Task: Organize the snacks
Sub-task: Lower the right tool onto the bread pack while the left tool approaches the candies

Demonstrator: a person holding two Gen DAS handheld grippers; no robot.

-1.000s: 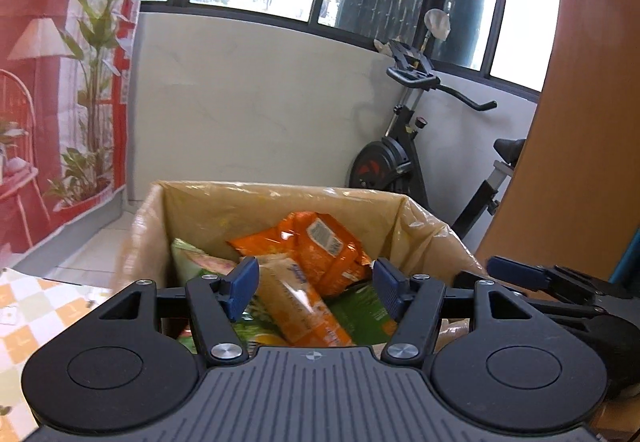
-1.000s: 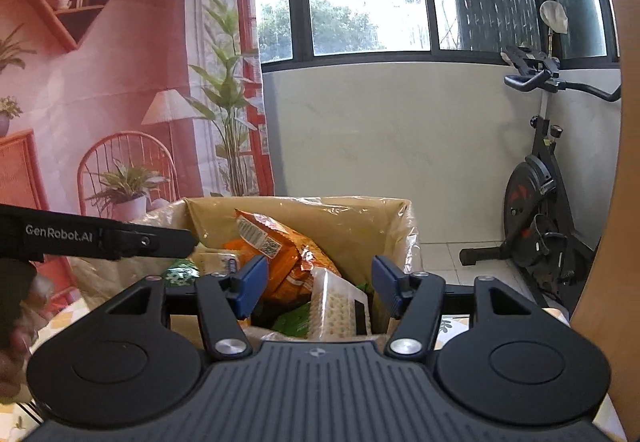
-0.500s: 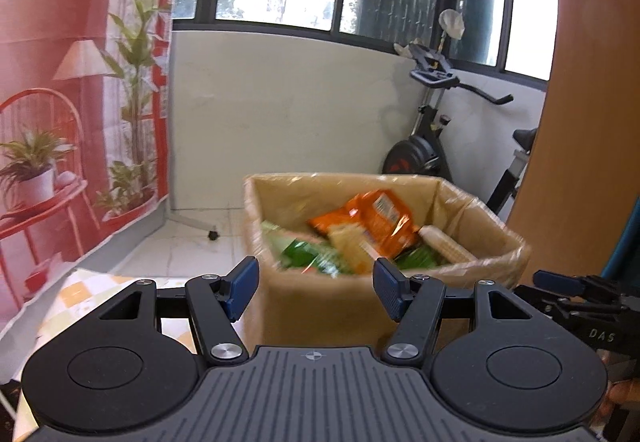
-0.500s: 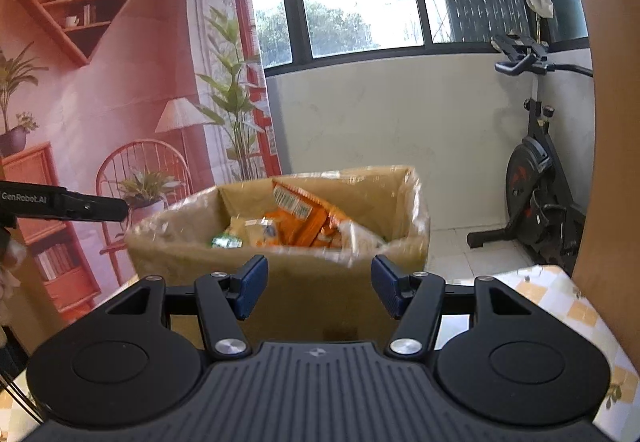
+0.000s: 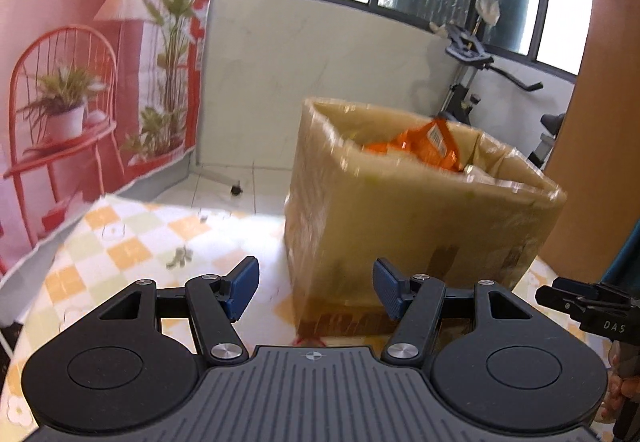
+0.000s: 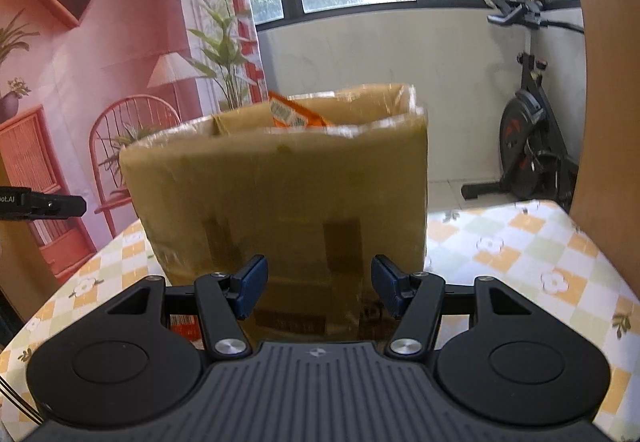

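A tan cardboard box (image 5: 412,217) lined with clear plastic stands on the checked tablecloth (image 5: 120,246). An orange snack bag (image 5: 424,143) sticks up from inside it. My left gripper (image 5: 316,288) is open and empty, low in front of the box's left corner. In the right wrist view the box (image 6: 280,201) fills the middle, with the orange bag (image 6: 296,113) peeking over its rim. My right gripper (image 6: 316,288) is open and empty, close to the box's near wall. The other snacks inside are hidden by the walls.
An orange packet (image 6: 184,324) lies on the table by the box's lower left corner. An exercise bike (image 6: 532,145) stands on the floor behind the table at right. A wooden panel (image 5: 600,121) rises at right. A printed red backdrop (image 5: 80,81) hangs at left.
Both grippers have pulled back and dropped from above the box to table height in front of it. The box's contents, seen from above before, are now mostly hidden by its walls.
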